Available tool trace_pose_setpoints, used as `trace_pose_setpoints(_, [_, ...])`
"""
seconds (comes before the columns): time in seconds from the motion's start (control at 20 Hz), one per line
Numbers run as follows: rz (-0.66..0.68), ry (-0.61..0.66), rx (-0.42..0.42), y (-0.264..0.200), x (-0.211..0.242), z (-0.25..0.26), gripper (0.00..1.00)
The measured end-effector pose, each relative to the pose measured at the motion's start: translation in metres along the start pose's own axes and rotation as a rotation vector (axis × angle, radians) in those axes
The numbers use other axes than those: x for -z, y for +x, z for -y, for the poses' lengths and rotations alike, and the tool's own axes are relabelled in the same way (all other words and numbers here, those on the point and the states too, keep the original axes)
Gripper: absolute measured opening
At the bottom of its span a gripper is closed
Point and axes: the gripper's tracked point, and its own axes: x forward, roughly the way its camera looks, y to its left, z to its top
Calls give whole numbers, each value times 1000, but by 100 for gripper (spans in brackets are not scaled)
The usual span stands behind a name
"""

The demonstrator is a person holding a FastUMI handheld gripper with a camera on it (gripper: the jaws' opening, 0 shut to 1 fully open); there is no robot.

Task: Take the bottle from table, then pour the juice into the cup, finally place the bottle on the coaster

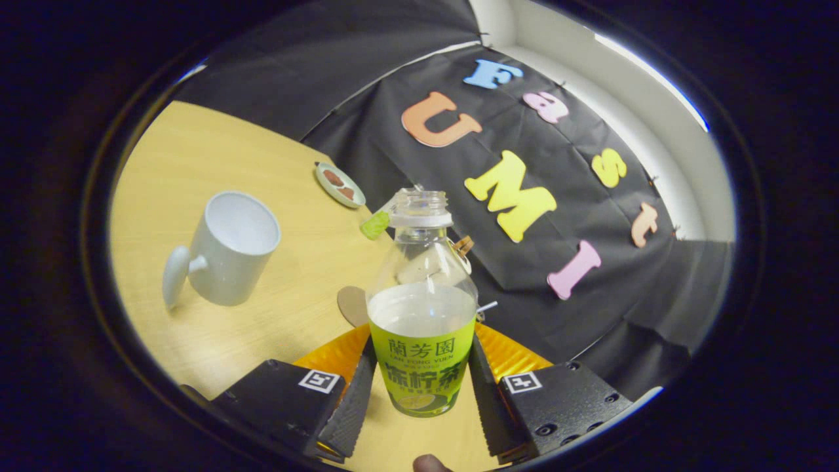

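**Carry the open bottle level to the cup**

The fingers [423,400] are clamped on the labelled body of the bottle [423,314], which is uncapped and part full. The cup [229,249] stands on the worktop [196,157], beyond and to the left. Keep the bottle upright until its mouth is over the rim, then tip slowly.

1. A light wooden table [196,157] carries everything.
2. A pale cup [226,252] stands upright on it with its handle turned away from the booth's wall.
3. A small dish [339,185] holding brown pieces lies beyond the cup, by the table's far edge.
4. A round brown coaster [352,305] lies flat on the wall side of the cup, partly hidden behind the bottle [423,367].
5. The gripper [421,344] presses both fingers on the bottle; whether its base touches the table cannot be told.
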Motion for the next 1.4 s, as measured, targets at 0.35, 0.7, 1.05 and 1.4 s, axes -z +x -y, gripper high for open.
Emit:
trace_pose_setpoints(0.35, [42,-239,89,-7,-16,4,76])
trace_pose_setpoints(0.7, [77,-479,158,-14,-22,6,76])
trace_pose_setpoints(1.05, [103,-596,172,-17,-30,2,76])
trace_pose_setpoints(1.4, [125,-700,178,-25,-50,-3,76])
